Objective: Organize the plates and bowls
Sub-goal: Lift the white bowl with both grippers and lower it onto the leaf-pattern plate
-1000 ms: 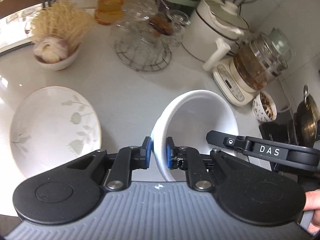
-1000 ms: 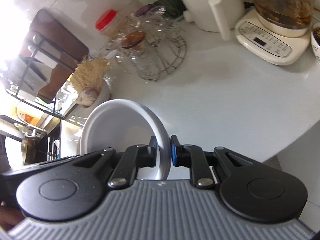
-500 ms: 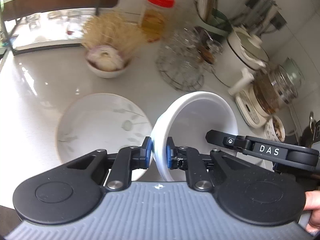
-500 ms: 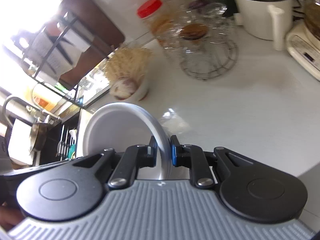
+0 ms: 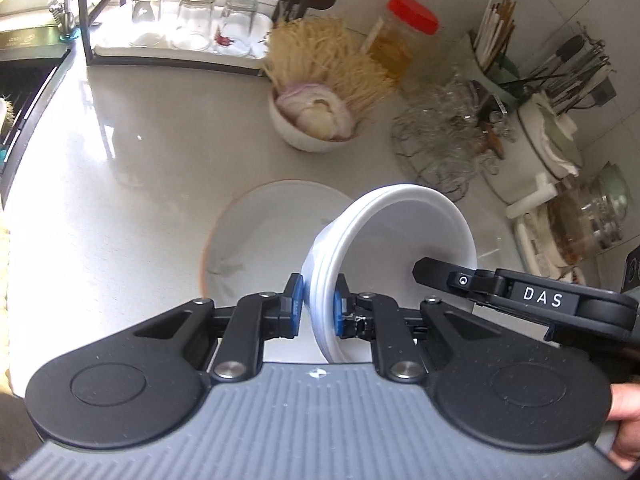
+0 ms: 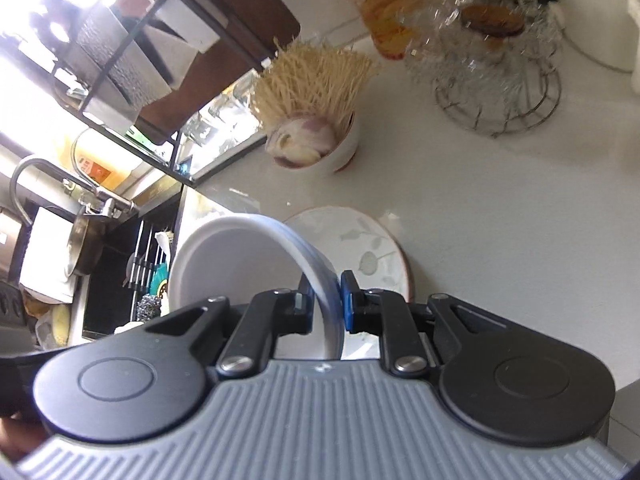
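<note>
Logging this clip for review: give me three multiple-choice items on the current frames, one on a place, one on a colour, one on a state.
1. Where does the leaf-patterned plate lie?
A. On the counter under the held bowl
B. In the sink
C. On the wire rack

2. What colour is the jar lid?
A. Green
B. Red
C. Black

3. How is the white bowl held?
A. Resting flat on the counter
B. By the left claw alone
C. Tilted, its rim pinched by the left claw and the right claw

Answers: 1 A, the plate shows just behind the bowl; 2 B, the lid is bright red; 3 C, each wrist view shows pads clamping the rim.
</note>
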The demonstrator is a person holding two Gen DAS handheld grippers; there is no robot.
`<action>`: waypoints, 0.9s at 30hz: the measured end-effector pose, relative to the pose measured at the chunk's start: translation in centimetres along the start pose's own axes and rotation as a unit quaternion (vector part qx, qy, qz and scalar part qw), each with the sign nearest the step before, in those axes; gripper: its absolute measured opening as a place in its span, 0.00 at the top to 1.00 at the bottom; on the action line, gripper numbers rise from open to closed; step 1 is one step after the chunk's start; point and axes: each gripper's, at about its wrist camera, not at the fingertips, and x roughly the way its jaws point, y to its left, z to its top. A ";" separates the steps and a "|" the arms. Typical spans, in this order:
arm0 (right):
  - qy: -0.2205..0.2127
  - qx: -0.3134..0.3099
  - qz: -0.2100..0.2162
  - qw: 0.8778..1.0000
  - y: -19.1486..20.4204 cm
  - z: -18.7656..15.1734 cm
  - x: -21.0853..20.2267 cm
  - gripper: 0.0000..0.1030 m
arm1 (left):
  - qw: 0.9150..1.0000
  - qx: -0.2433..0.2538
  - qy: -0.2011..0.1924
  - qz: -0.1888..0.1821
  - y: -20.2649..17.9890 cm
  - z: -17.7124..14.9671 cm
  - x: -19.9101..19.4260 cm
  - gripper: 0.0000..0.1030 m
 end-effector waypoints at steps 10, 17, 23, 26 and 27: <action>0.023 -0.011 -0.048 0.998 -0.2 0.2 4.5 0.84 | 0.999 -0.036 0.040 -0.007 3.0 0.0 5.2 0.85; 0.045 0.011 -0.056 0.997 -1.6 0.2 6.0 0.83 | 0.998 -0.029 0.048 -0.005 3.0 0.5 7.0 0.85; 0.057 0.006 -0.063 0.996 -1.7 0.5 6.9 0.82 | 0.999 -0.023 0.049 0.000 2.8 0.8 7.8 0.85; 0.058 0.000 -0.063 0.996 -1.5 0.7 6.9 0.82 | 0.999 -0.024 0.046 0.000 2.8 0.9 7.9 0.85; 0.058 0.000 -0.063 0.996 -1.5 0.8 6.9 0.82 | 0.999 -0.024 0.045 0.000 2.8 1.0 7.9 0.85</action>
